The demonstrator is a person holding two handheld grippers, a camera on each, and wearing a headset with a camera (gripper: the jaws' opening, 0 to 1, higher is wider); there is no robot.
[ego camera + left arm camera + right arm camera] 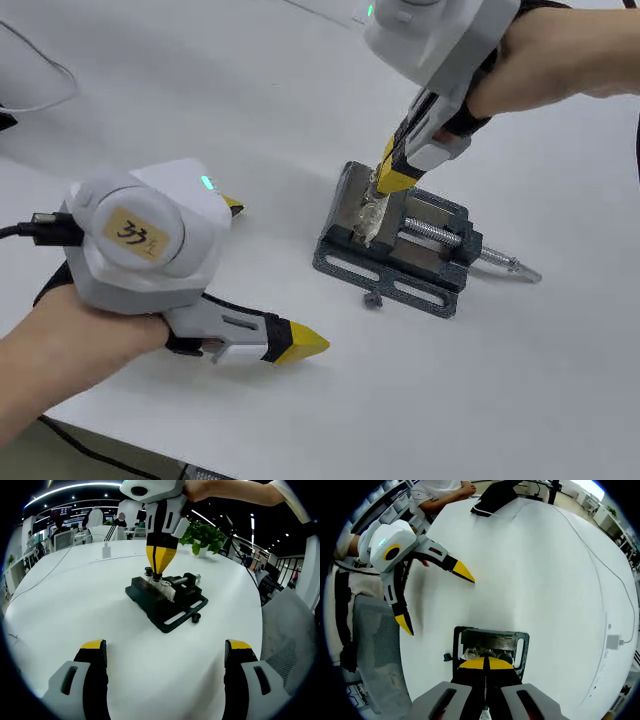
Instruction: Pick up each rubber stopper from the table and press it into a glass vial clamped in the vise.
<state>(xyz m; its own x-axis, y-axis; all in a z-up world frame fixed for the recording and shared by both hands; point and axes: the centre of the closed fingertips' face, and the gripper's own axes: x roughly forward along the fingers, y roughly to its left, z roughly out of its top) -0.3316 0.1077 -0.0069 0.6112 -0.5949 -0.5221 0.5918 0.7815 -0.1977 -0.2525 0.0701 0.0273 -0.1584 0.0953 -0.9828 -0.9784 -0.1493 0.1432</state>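
Tabletop (pixel 300 80): vial (pixel 368 215) beneath right hand-held gripper (pixel 388 183).

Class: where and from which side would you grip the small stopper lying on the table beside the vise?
Probably across its sides, coming from above: the stopper is small and low on the table, close to the vise base, so close the jaws along that edge.

Vise (pixel 400 250) on table (pixel 250 90), vial (pixel 368 215) in vise; right tongs (pixel 388 183) above vial; left tongs (pixel 275 276) well apart leftward.
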